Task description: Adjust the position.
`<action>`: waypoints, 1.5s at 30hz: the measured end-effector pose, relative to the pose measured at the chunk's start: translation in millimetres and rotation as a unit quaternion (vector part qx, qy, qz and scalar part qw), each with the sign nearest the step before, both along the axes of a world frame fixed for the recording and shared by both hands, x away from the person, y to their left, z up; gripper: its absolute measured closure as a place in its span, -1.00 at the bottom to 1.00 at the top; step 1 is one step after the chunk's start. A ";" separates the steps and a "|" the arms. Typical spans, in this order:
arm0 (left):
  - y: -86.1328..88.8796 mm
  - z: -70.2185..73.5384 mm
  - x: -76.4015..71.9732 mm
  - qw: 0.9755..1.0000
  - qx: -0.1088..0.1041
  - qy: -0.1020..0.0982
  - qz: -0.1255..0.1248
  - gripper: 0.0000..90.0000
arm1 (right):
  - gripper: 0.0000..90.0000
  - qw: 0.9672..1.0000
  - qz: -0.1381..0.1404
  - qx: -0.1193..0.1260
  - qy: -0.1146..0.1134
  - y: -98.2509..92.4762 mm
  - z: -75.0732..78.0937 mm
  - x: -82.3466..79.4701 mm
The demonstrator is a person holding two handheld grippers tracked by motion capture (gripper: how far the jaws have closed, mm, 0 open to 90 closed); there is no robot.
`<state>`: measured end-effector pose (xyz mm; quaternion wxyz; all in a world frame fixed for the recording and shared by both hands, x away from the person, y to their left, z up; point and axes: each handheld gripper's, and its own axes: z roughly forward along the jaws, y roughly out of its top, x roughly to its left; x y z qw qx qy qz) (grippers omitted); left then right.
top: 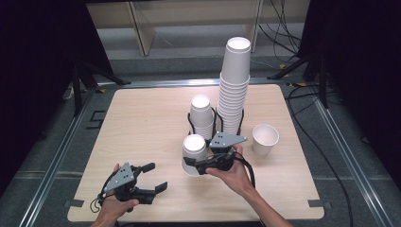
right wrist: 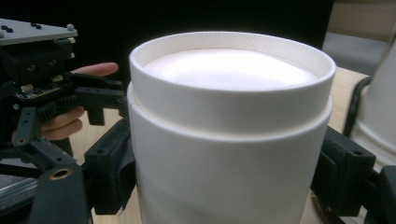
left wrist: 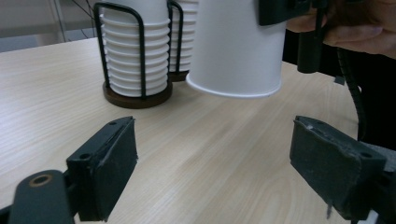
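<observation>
High view: left gripper (top: 150, 177) sits nearest, low over the table (top: 142, 118) at the front left, jaws apart with nothing between them. Right gripper (top: 189, 162) is clamped across an upside-down paper cup (top: 194, 151), base up; the left gripper view shows its rim (left wrist: 233, 88) lifted just clear of the wood. Behind it, two wire holders: short stack (top: 201, 116) and tall stack (top: 234, 90), both inverted. One loose cup (top: 265, 139) stands mouth-up to the right. Looks like the carry step of stacking. Next move probably: lift higher, centre over the short stack, lower straight, then release without tilting.
</observation>
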<state>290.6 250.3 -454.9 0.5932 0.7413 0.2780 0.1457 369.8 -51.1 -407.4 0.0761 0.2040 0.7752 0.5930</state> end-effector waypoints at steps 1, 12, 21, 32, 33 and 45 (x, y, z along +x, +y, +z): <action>-1.9 0.2 -0.9 1.000 0.002 0.005 0.000 -0.67 | -0.53 1.000 0.002 0.000 0.001 2.1 -0.1 -1.3; -12.6 -2.4 -1.1 1.000 0.011 -0.001 -0.007 -0.67 | -0.53 0.999 0.049 0.011 0.012 24.1 -2.7 -14.7; -15.3 -4.2 -0.4 1.000 0.004 0.003 -0.015 -0.67 | -0.52 0.998 0.069 0.003 0.000 35.8 -3.5 -20.4; -21.5 -5.9 -0.5 0.999 -0.016 0.013 -0.027 -0.70 | -0.52 0.997 0.083 0.002 -0.005 43.8 -5.3 -23.9; -21.2 -5.2 -1.1 1.000 -0.009 0.016 -0.026 -0.68 | -0.52 0.996 0.087 0.005 0.003 45.5 -5.9 -25.1; -24.2 -4.1 -3.0 0.999 -0.012 0.019 -0.031 -0.79 | -0.51 0.995 0.103 0.013 0.003 57.0 -5.0 -30.6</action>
